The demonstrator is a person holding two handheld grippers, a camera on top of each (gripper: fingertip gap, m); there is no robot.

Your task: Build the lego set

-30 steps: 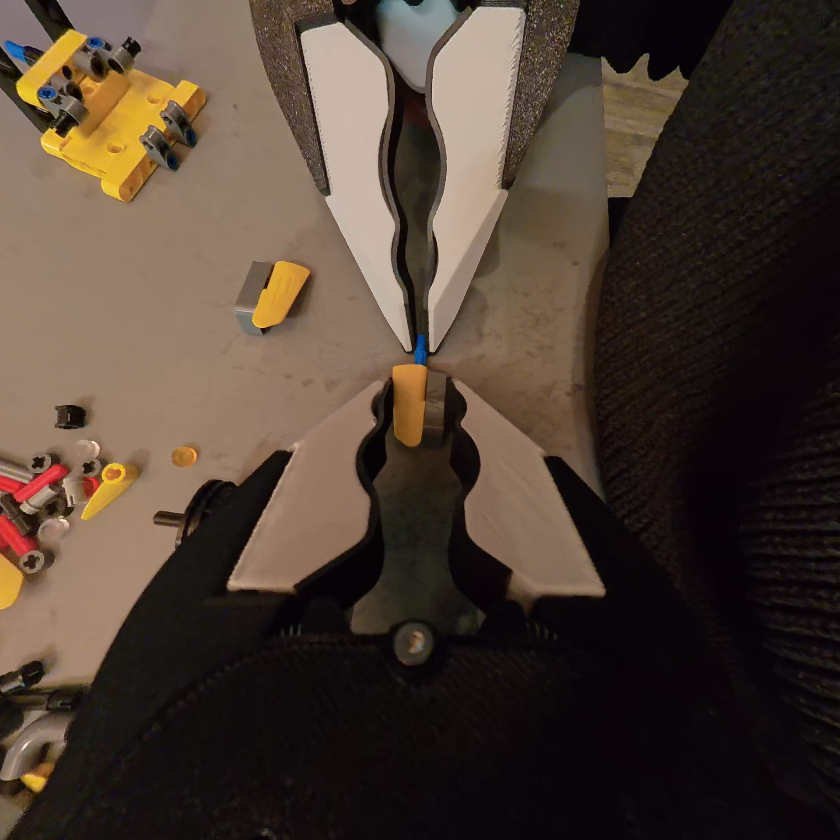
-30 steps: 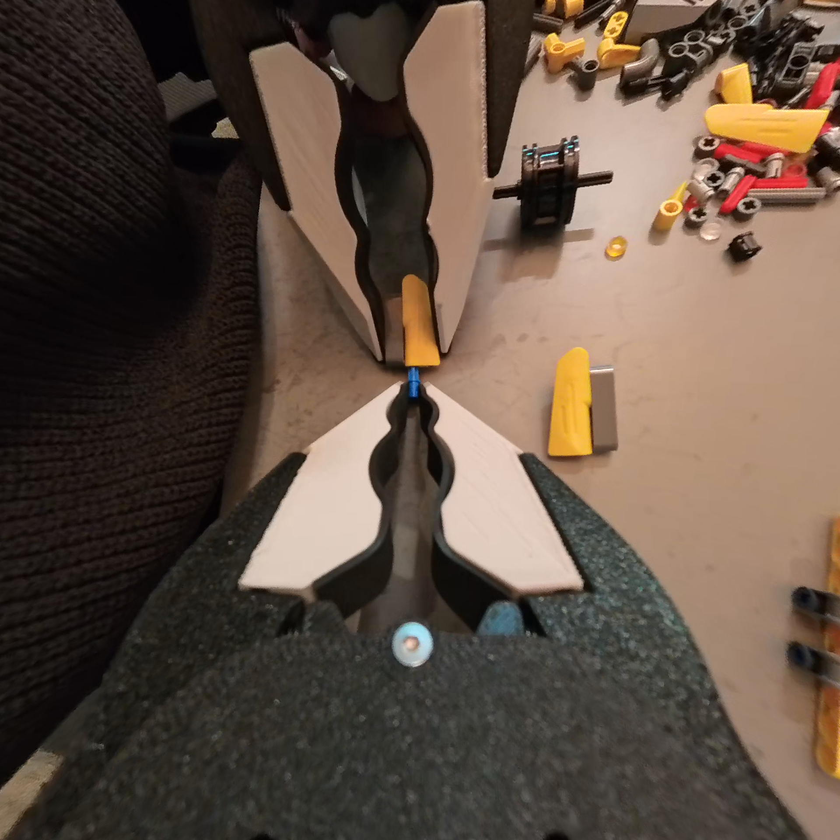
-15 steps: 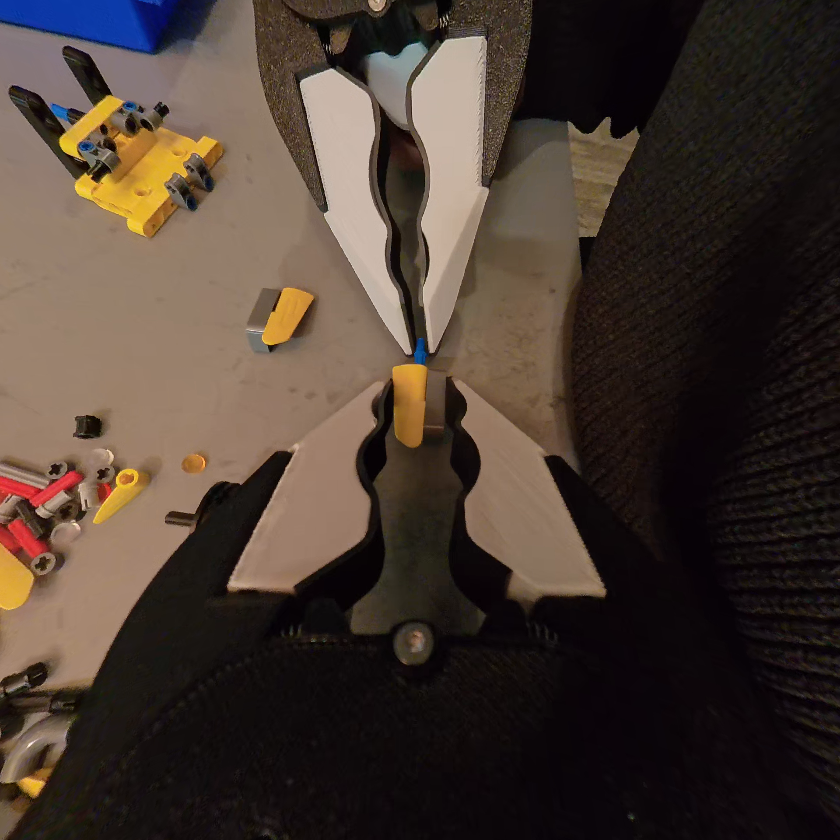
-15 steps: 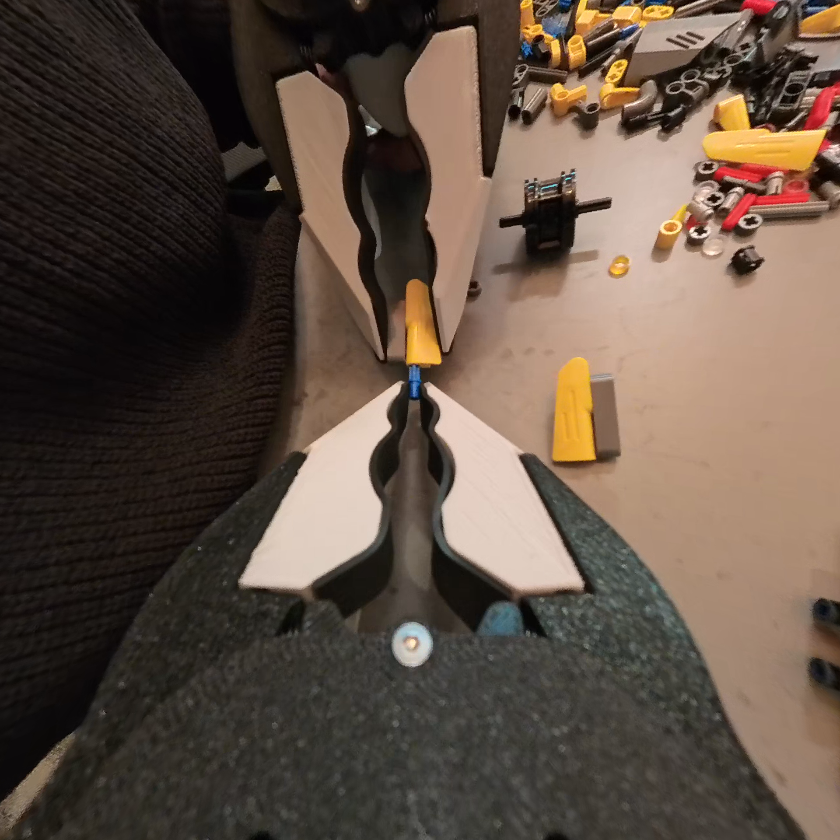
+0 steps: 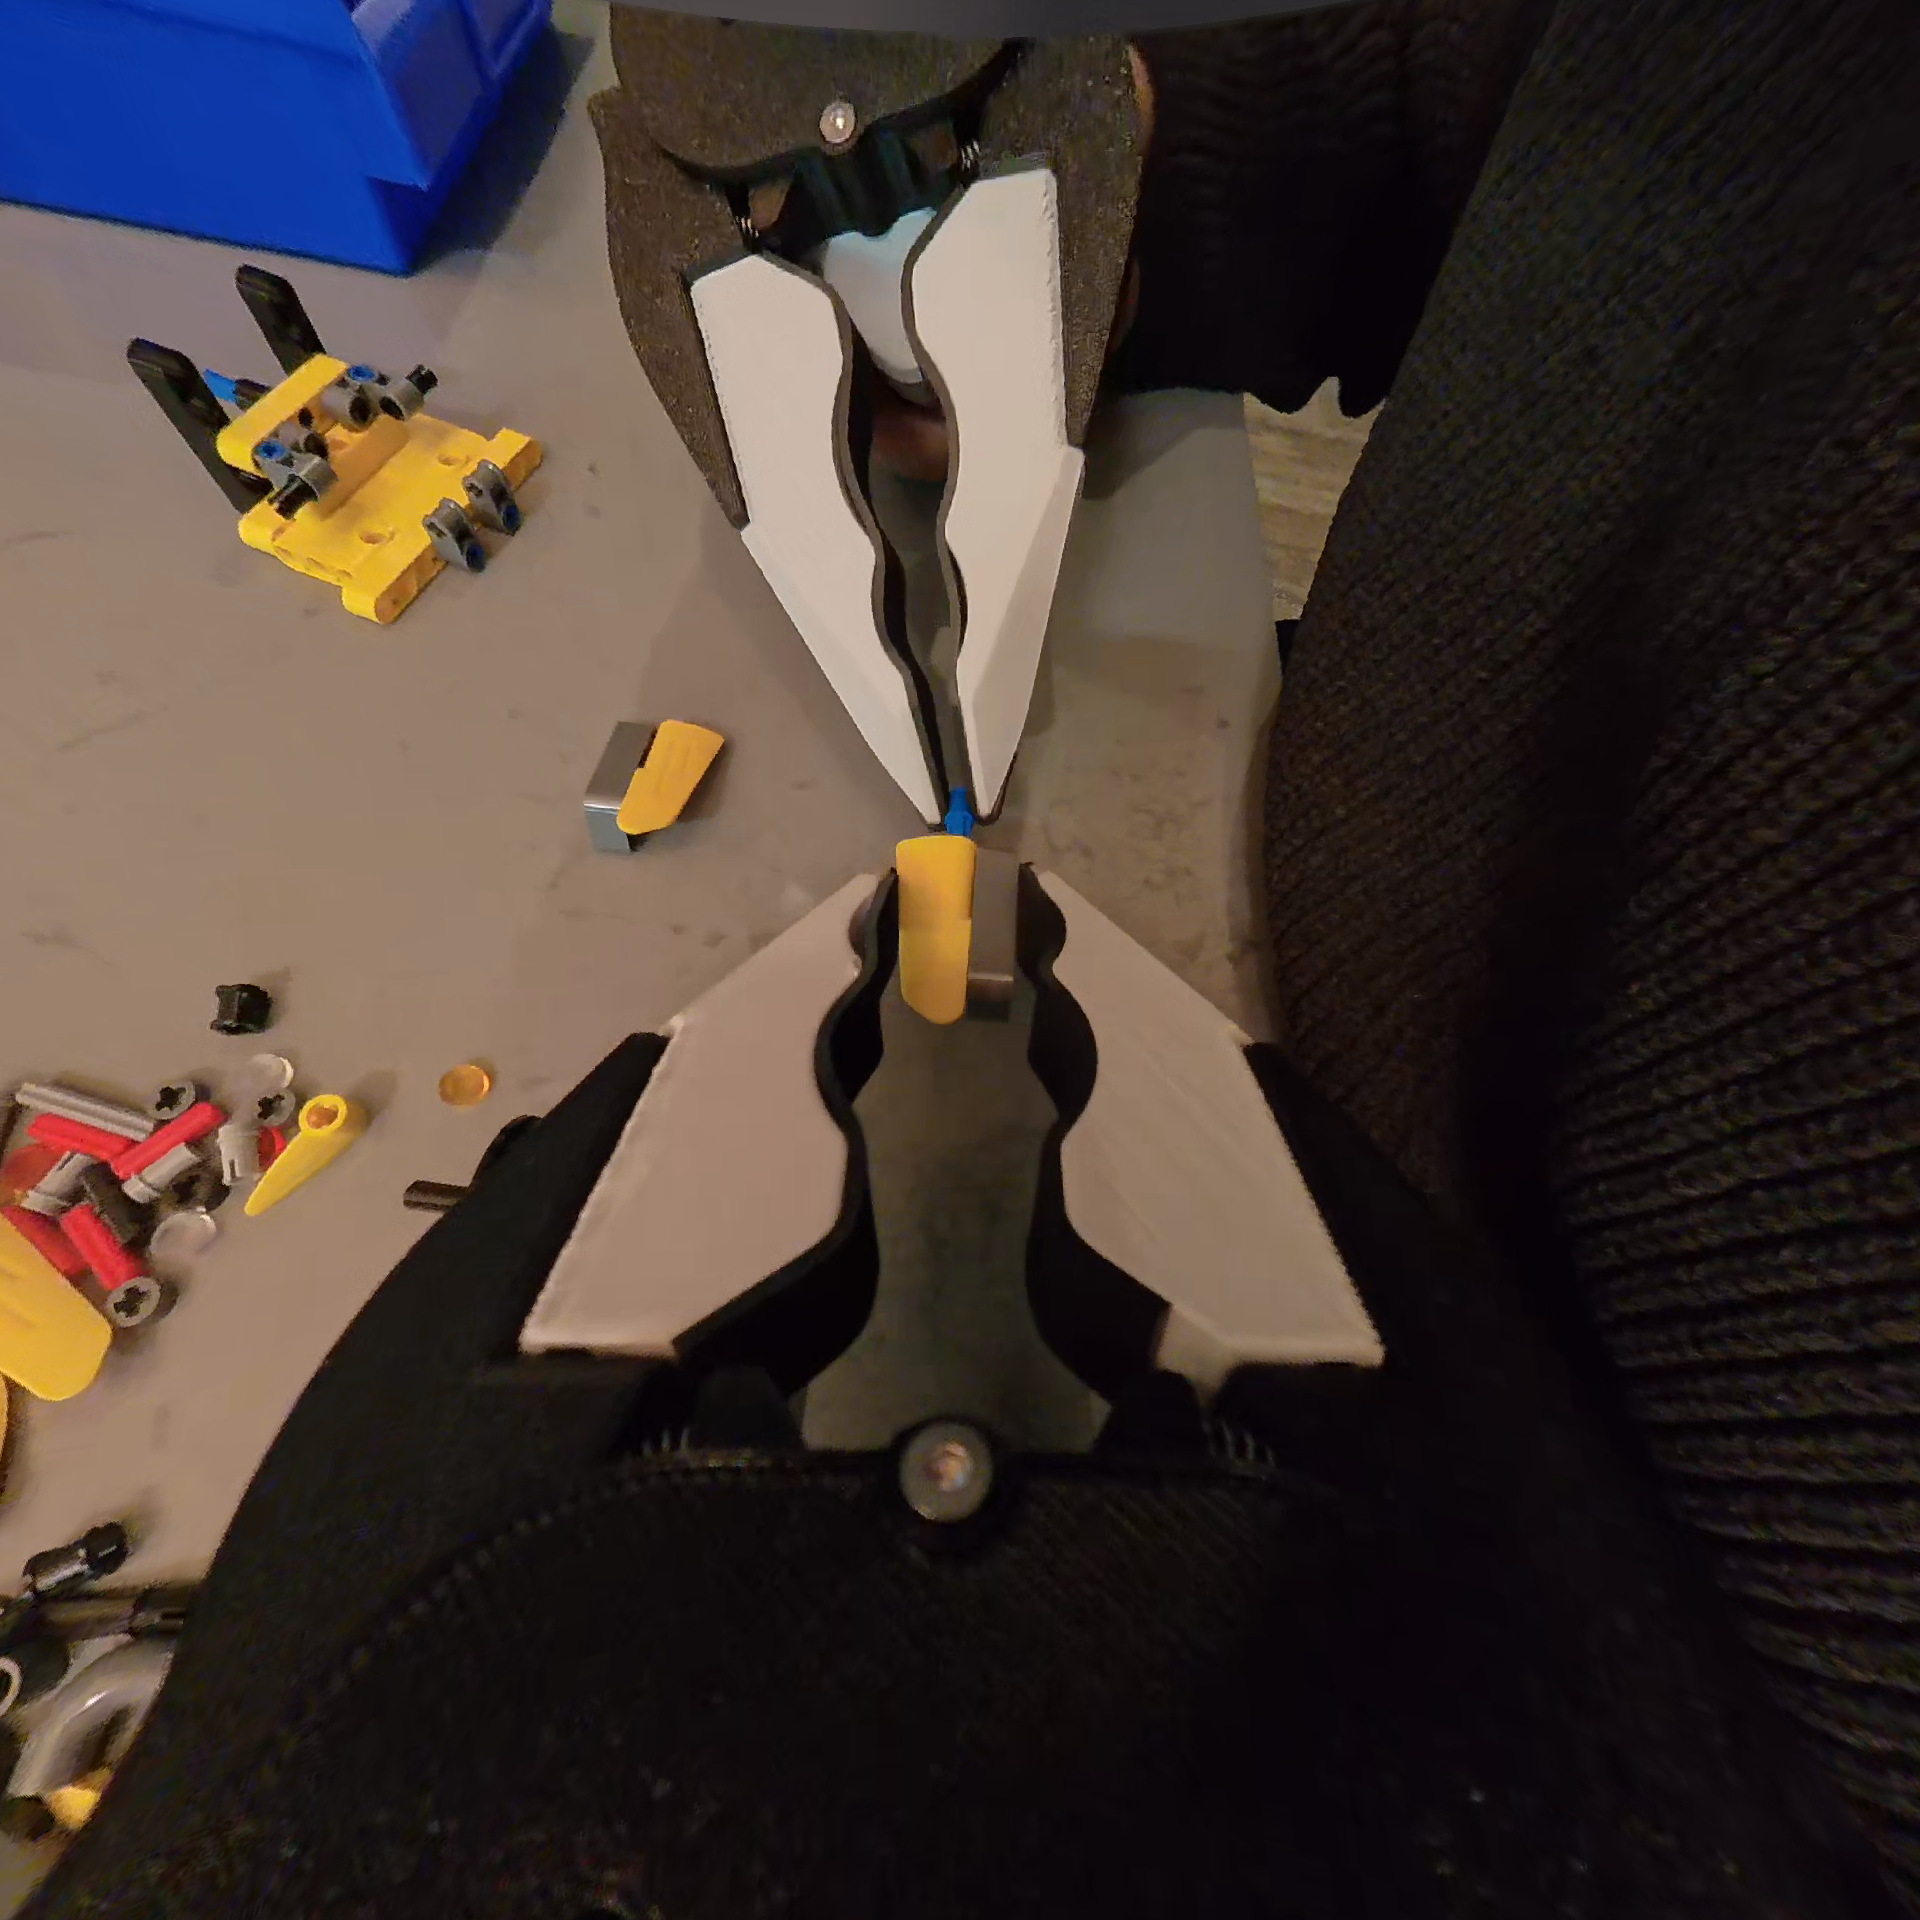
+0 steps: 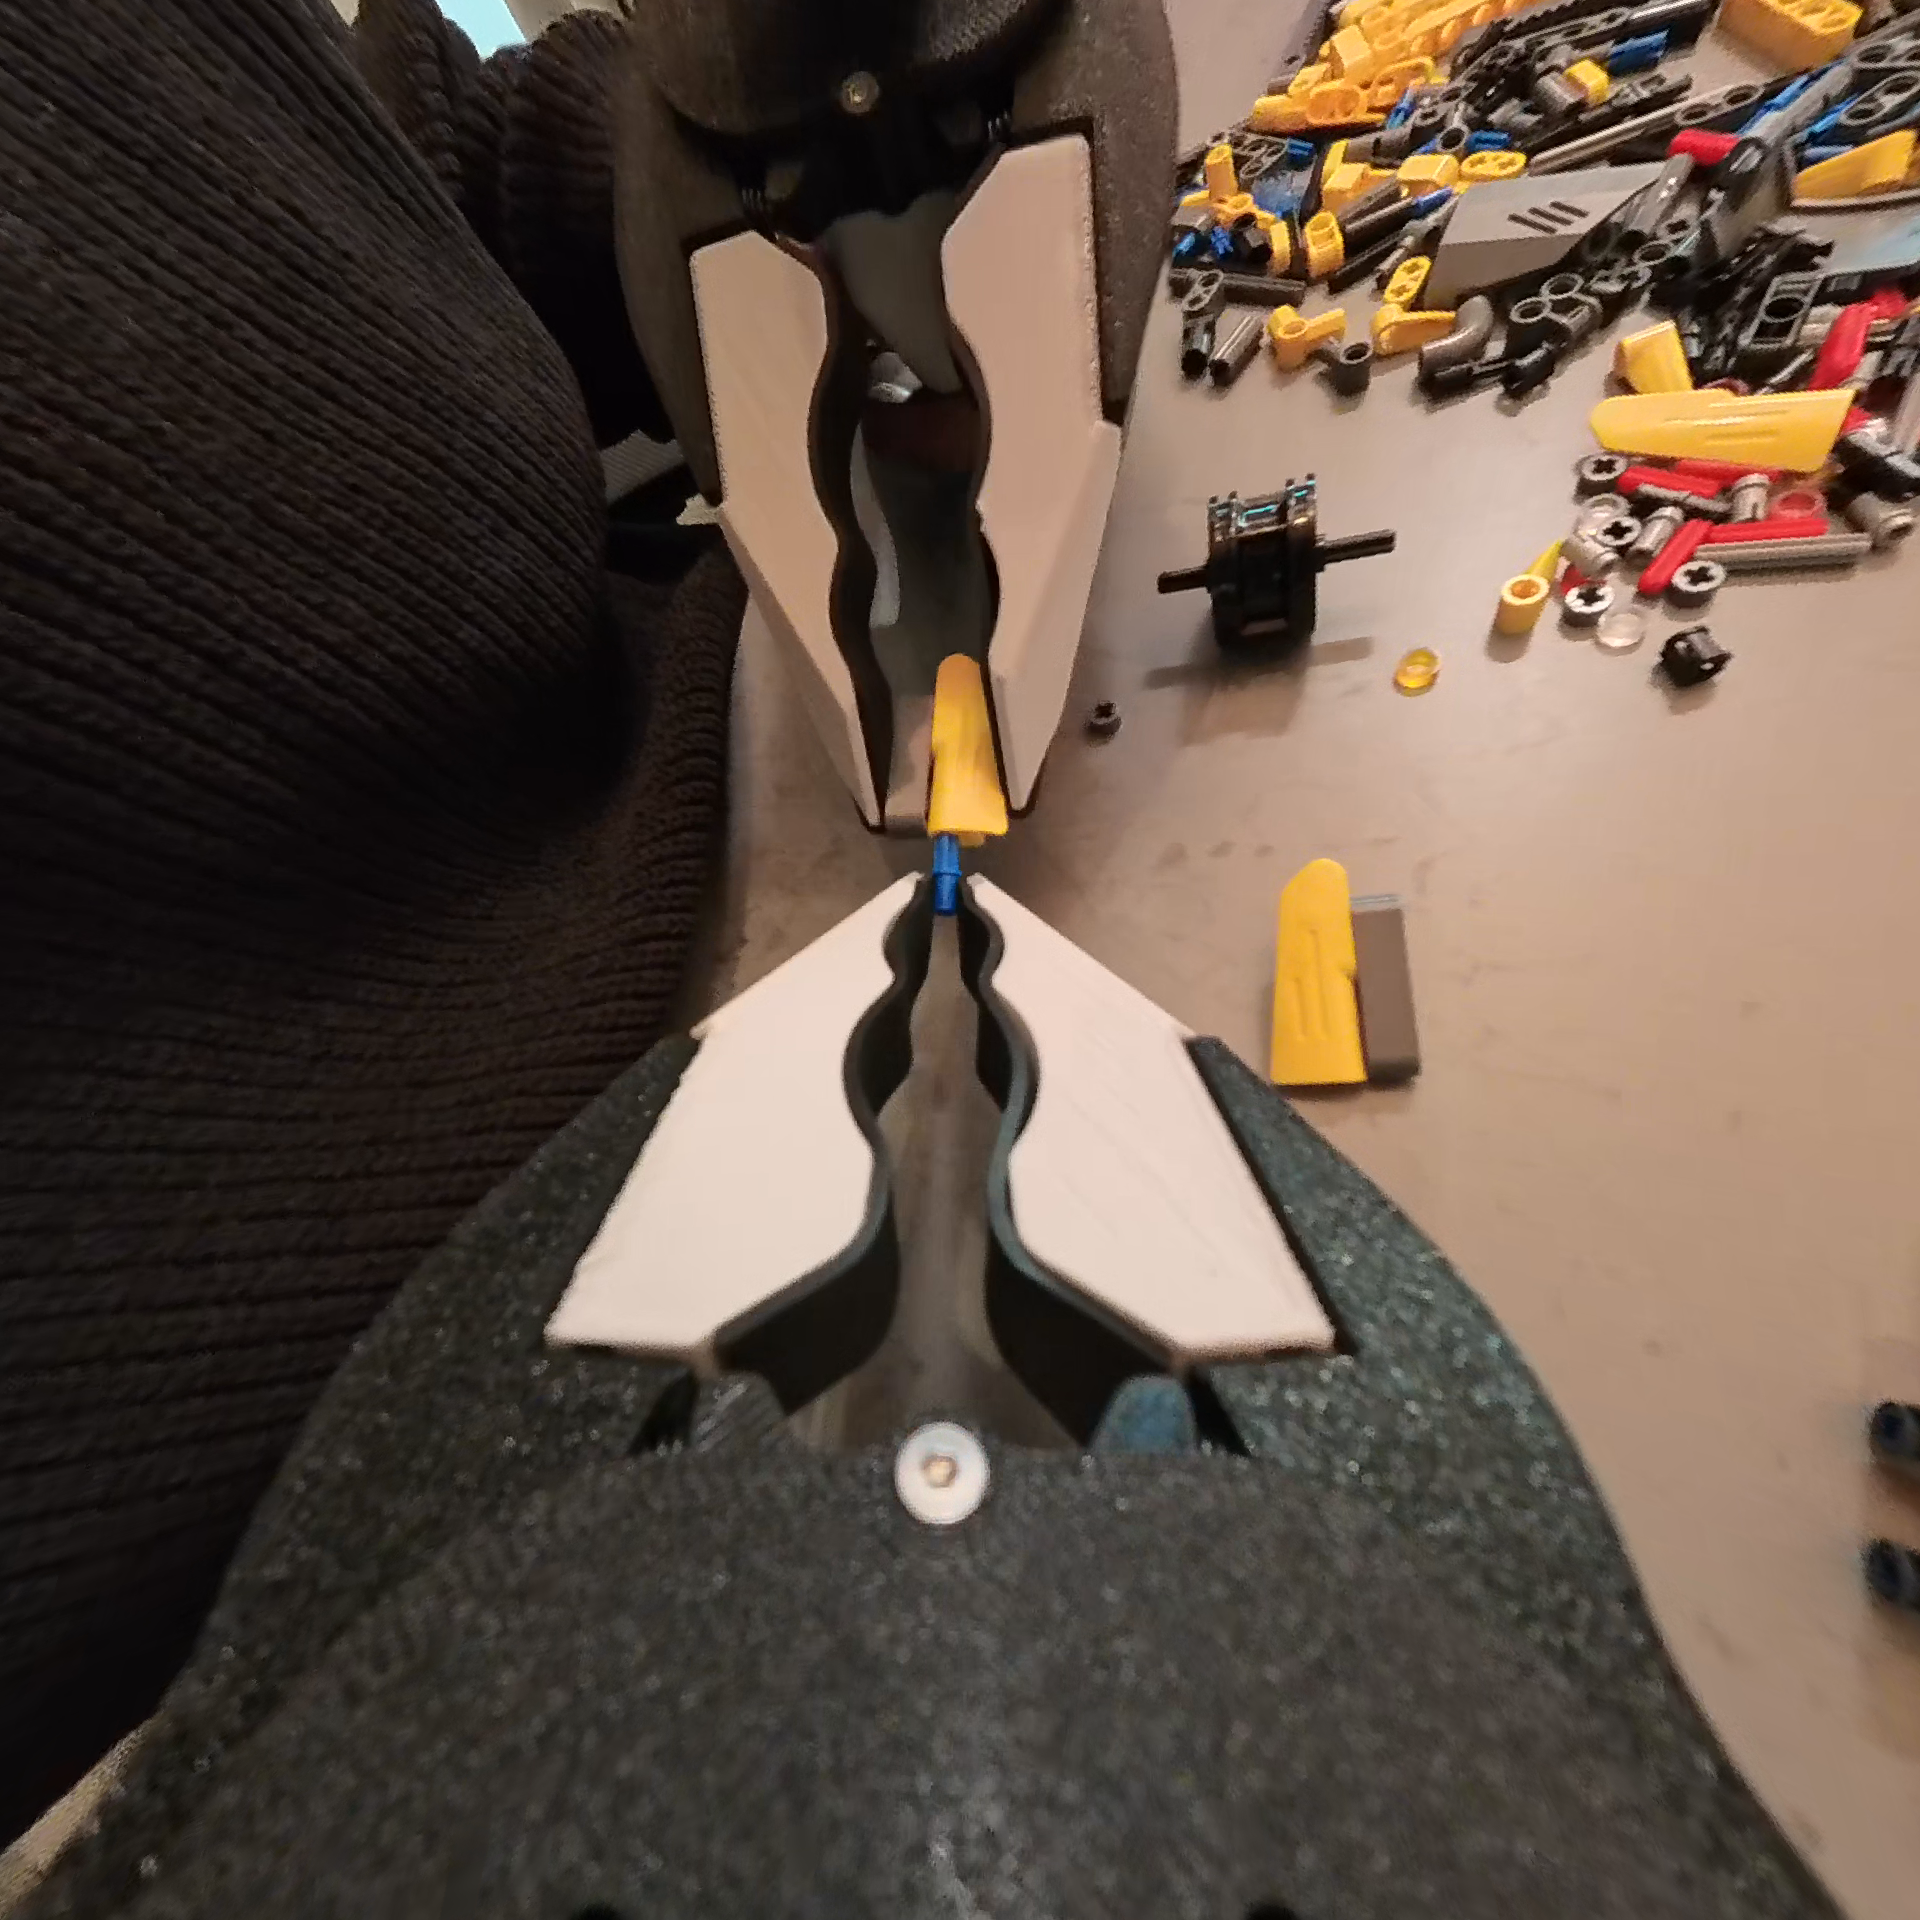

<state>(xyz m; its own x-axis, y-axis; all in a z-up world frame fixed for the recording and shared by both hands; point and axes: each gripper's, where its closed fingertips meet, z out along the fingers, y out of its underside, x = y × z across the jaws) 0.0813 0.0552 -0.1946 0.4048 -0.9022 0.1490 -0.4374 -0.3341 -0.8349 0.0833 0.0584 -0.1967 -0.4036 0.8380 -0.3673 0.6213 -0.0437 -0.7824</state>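
Both grippers have lifted farther from the bench [image 5: 312,831] since a second ago, tips facing. One left gripper [image 5: 951,925] clamps one yellow-and-grey piece [image 5: 935,935]; one right gripper [image 6: 943,894] pinches one blue pin [image 6: 944,868], its end touching that piece. A second yellow-and-grey piece [image 5: 652,784] lies just beside them. One yellow frame [image 5: 364,488] and one blue bin [image 5: 260,114] sit well apart.

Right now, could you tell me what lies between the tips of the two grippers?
In both wrist views, only the blue pin spans it: the right gripper pinches it, its far end meeting the yellow-and-grey piece in the left gripper.
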